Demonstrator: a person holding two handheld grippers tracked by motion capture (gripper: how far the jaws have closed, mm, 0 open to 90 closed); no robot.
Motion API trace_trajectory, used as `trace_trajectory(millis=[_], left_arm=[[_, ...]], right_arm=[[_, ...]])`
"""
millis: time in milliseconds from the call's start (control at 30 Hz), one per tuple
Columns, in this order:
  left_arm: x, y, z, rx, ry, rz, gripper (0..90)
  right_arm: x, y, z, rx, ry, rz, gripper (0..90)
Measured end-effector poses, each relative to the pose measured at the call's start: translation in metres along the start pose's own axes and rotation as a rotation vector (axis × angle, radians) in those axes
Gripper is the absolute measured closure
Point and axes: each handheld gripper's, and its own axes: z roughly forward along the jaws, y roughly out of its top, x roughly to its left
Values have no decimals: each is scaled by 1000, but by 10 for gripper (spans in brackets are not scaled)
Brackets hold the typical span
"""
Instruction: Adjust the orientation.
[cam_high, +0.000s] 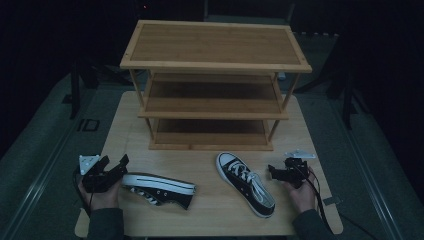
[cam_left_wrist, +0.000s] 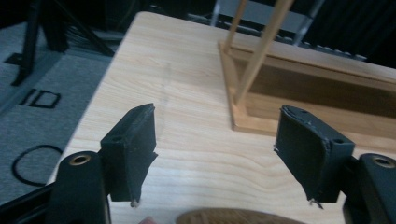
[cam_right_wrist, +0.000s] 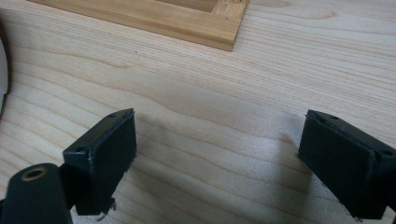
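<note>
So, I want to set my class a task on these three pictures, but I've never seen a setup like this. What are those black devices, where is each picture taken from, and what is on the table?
A person sits at a light wooden table holding a black two-jaw gripper in each hand: the left gripper and the right gripper.

The high view looks down from above. The other two come from cameras riding on each gripper, looking along its jaws.

On the table stand a three-tier bamboo shoe rack and two black-and-white canvas sneakers: one lying on its side by the left gripper, one upright by the right.

Both grippers are open and hold nothing.
</note>
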Motion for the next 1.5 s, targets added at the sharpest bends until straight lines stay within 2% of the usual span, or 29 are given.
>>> trace_trajectory(millis=[167, 433, 700, 867, 1067, 1233, 1333, 1433, 1500], left_arm=[[-7, -4, -8, 18, -45, 40, 322], [-15, -12, -26, 34, -93, 91, 336], [-24, -21, -43, 48, -116, 163, 379], [-28, -28, -51, 51, -140, 185, 402], [-36, -37, -52, 73, -165, 229, 413], [-42, -46, -47, 104, -179, 244, 468], [-47, -48, -46, 114, -186, 283, 501], [-52, -48, -45, 115, -213, 290, 546], [-55, -49, -42, 136, -211, 303, 590]], right_arm=[[0, 0, 0, 0, 0, 0, 107], [0, 0, 0, 0, -2, 2, 109], [1, 0, 0, 1, -5, 7, 110], [1, 0, 0, 1, -5, 8, 110], [1, 0, 0, 1, -5, 8, 110], [1, 0, -1, 1, -5, 8, 110], [1, 0, -1, 1, -6, 8, 110], [1, 0, -1, 1, -6, 8, 110], [1, 0, -1, 1, -6, 8, 110]])
